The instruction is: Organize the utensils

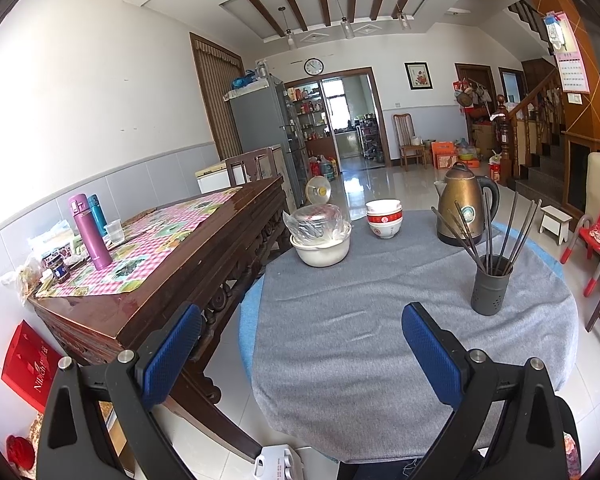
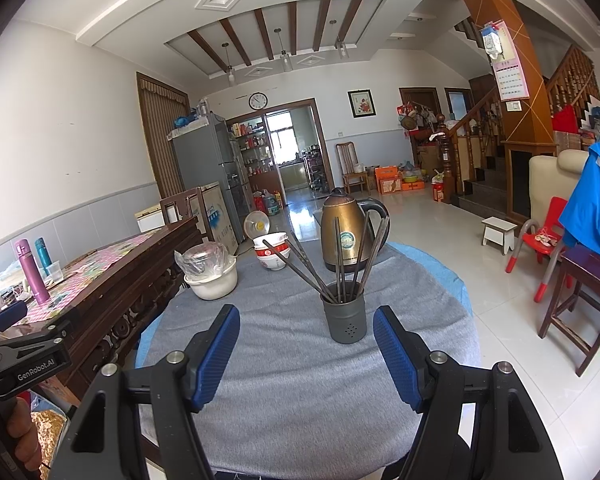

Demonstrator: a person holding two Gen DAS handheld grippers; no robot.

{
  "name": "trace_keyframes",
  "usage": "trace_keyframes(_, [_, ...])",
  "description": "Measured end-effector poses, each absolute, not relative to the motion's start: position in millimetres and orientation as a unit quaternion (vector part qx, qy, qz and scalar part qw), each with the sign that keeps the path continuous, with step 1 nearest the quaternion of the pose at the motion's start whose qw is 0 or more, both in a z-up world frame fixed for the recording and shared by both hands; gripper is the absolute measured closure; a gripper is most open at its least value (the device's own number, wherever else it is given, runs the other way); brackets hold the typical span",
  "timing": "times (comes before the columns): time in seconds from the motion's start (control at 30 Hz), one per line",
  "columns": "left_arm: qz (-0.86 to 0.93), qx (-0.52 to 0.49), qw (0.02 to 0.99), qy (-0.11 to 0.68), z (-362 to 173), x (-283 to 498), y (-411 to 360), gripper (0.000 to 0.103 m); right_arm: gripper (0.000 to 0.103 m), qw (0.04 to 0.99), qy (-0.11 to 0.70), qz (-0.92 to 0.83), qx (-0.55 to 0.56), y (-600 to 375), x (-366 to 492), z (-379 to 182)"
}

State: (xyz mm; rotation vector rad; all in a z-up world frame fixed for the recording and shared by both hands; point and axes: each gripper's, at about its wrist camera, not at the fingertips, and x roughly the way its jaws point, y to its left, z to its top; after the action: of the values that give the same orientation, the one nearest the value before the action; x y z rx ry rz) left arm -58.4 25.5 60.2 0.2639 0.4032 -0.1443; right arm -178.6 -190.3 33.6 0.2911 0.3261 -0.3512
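Chopsticks (image 2: 342,258) thin, stiff, slippery, fanned in holder (image 2: 347,318) at 12 o'clock: pinch mid-shaft; both hand-held grippers (image 2: 306,354) (image 1: 300,354) spread, empty.

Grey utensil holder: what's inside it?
The grey utensil holder holds several dark chopsticks, upright and fanned outward above the rim. Their lower ends and the holder's bottom are hidden by its wall.

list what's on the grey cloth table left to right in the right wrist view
white basin with a bagged pot → stacked bowls → chopstick holder, with the kettle behind it
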Motion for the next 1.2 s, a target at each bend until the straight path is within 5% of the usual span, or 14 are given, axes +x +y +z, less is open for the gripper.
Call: trace_keyframes(1.2, [-0.065, 0.129, 0.967, 0.21, 52.9, -49.3, 37.5, 0.003, 0.03, 0.961, 0.163, -0.172, 0.144, -187.3, -178.4, 33.9])
